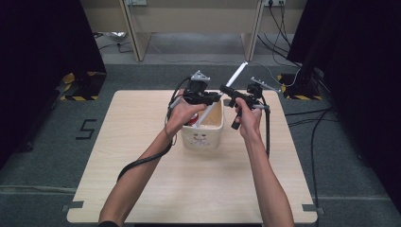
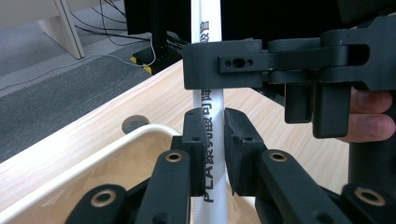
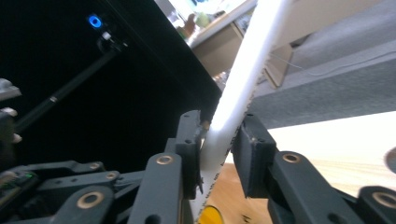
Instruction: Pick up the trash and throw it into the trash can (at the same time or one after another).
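Cream bin (image 1: pixel 203 137) holds a red can (image 1: pixel 193 121) — both hand-held grippers pinch its slanting white strip (image 1: pixel 235 77).

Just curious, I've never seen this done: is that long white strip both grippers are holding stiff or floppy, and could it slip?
The strip looks thin and light, probably a printed wrapper. It likely bends easily: in the right gripper view it curves where the right gripper pinches it. Its glossy surface may slip, though the left gripper also clamps it above the box.
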